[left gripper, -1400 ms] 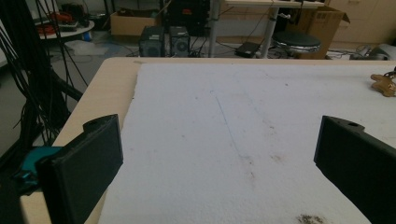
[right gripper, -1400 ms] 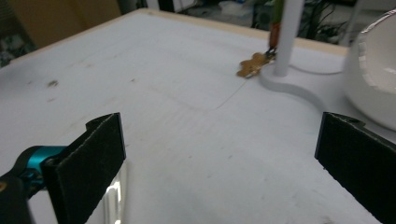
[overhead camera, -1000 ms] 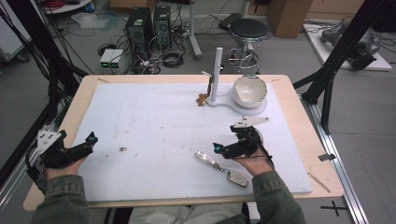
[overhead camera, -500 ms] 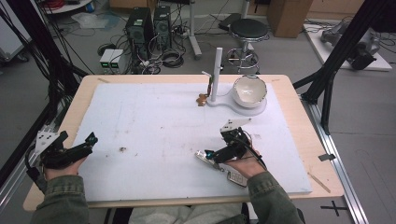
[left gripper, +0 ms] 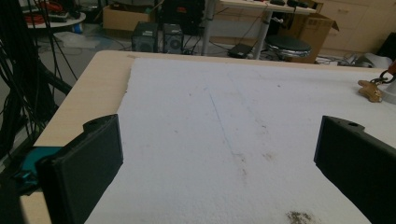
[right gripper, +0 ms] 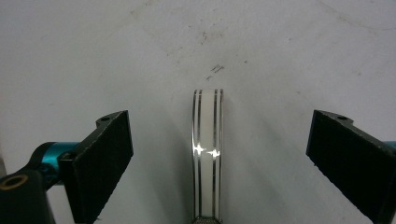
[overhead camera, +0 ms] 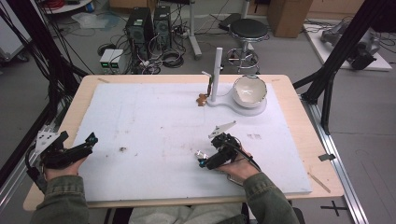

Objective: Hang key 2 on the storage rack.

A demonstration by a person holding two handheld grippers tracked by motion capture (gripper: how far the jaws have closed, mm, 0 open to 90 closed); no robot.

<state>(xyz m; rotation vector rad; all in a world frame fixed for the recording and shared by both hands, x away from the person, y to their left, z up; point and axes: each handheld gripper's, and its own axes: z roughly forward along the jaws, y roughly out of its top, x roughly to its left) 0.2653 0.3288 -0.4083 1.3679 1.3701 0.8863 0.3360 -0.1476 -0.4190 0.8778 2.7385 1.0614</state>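
Your right gripper (right gripper: pixel 219 154) sits nearest you, lowered over the white foam board (overhead camera: pixel 154 121), and its 2 black jaws have just been closing a little, though they stand spread wide with clear gaps on both sides. Between them lies the flat white strap-like piece with thin dark stripes and a glossy sheen (right gripper: pixel 208 149), resting on the board and touched by neither pad. Its long axis runs straight ahead along the gripper's own line, from the bottom edge of the right gripper view away toward the far side, and it sits centred in the gap. That is the relation your next move turns on: the jaws straddle the narrow width of the piece, so closing them should pinch it across its short side, provided the pads reach low enough to catch its edges.

In the high view, your right gripper (overhead camera: pixel 212 157) hangs at the near middle of the board, with the shiny end of the piece (overhead camera: pixel 201 154) just at its tip. Your left gripper (overhead camera: pixel 88 140) rests well apart at the board's left edge, jaws spread with nothing between them; the right hand is plainly the nearer one.

Farther off stand a white post on a white base (overhead camera: pixel 217 70), a small brown trinket (overhead camera: pixel 202 99) at its foot, and a white bowl (overhead camera: pixel 250 91) beside it.
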